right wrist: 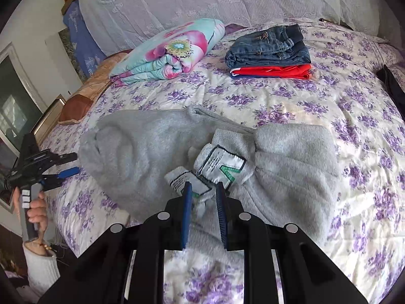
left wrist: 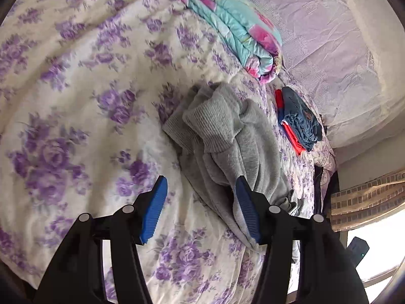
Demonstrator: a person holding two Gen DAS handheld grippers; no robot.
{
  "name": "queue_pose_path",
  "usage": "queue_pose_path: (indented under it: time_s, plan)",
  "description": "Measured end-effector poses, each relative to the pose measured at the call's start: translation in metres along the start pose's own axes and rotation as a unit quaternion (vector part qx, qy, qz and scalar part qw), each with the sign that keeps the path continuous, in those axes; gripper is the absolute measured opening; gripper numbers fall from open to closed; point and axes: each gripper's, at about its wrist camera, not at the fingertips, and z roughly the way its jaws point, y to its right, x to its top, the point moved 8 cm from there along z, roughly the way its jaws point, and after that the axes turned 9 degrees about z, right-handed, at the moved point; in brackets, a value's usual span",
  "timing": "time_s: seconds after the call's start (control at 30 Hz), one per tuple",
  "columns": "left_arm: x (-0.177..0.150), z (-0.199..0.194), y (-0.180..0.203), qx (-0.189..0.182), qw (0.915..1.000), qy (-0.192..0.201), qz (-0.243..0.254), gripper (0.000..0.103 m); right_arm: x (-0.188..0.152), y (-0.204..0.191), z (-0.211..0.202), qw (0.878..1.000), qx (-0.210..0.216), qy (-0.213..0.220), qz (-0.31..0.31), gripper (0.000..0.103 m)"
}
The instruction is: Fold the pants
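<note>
Blue pads of the right gripper (right wrist: 203, 190) stand close together with a bunched bit of the grey pants (right wrist: 291, 162) between them, at the waistband where white labels (right wrist: 220, 162) show; the pads appear to pinch that fabric. From there the pants spread both ways across the bed's near middle: one lump toward the left edge, another, broader, toward the right.

In the left wrist view the left gripper (left wrist: 202, 202) has its jaws well apart with only the flowered bedspread (left wrist: 76, 101) between them. Its right pad (left wrist: 246, 207) lies against a grey fold of the pants (left wrist: 227, 131), but nothing is gripped. The ribbed cuffs (left wrist: 202, 124) lie crumpled at the far end of that heap. In the right wrist view the same left gripper (right wrist: 73, 163) sits just off the pants' left end, near the bed's left edge, held by a hand (right wrist: 38, 210) with a white knit sleeve (right wrist: 41, 266).

Toward the bed's far edge lie folded jeans (right wrist: 268, 45) stacked on a red garment (right wrist: 273, 72). A folded turquoise and pink quilt (right wrist: 172, 53) lies to their left. Behind both, a lace cover (right wrist: 202, 0) drapes over the pillows. A brown cushion (right wrist: 83, 98) sits at the far left edge.
</note>
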Motion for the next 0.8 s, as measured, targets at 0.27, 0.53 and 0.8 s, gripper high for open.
queue_pose_path:
  time_s: [0.27,0.53,0.8]
  plan:
    - [0.028,0.060,0.003,0.001,0.9996,0.020,0.017,0.091,-0.033,0.037,-0.046,0.998,-0.007,0.026,0.053,0.022]
    - [0.025,0.027,0.033,-0.007,0.9963,0.064,0.058,0.023,-0.038,0.023,-0.036,0.999,-0.001,0.014,0.039,0.022]
    - [0.017,0.001,0.064,-0.003,0.9892,0.091,0.115,0.022,-0.016,-0.055,0.034,0.998,0.030,-0.021,-0.049,0.019]
